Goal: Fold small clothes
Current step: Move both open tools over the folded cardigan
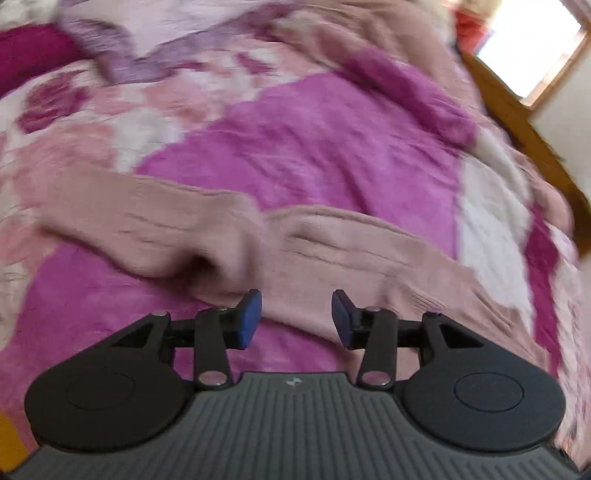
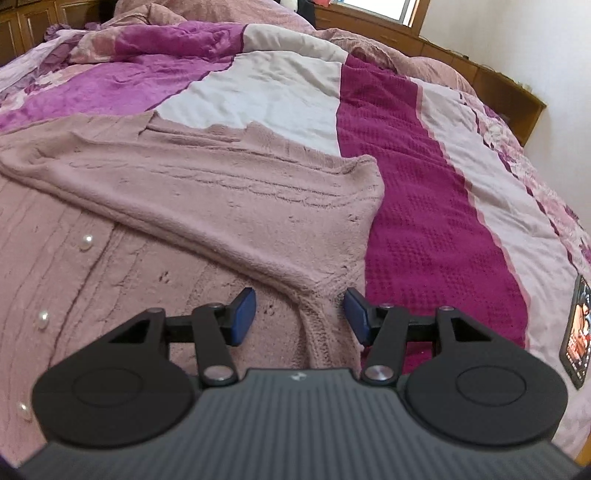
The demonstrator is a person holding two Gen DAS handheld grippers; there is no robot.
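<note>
A dusty-pink knitted cardigan (image 2: 192, 206) with pearl buttons (image 2: 85, 242) lies spread on the bed. One sleeve (image 2: 258, 192) is folded across its body. My right gripper (image 2: 300, 314) is open and empty, just above the cardigan's right shoulder seam. In the left wrist view, which is blurred, the cardigan (image 1: 332, 258) shows with a sleeve (image 1: 140, 225) stretched out to the left. My left gripper (image 1: 297, 317) is open and empty, hovering over the cardigan's near edge.
The bed is covered by a patchwork quilt of purple, white and magenta panels (image 2: 417, 206). A phone (image 2: 578, 328) lies on the quilt at the right. A wooden headboard ledge (image 2: 491, 79) and a window (image 2: 384, 7) stand beyond the bed.
</note>
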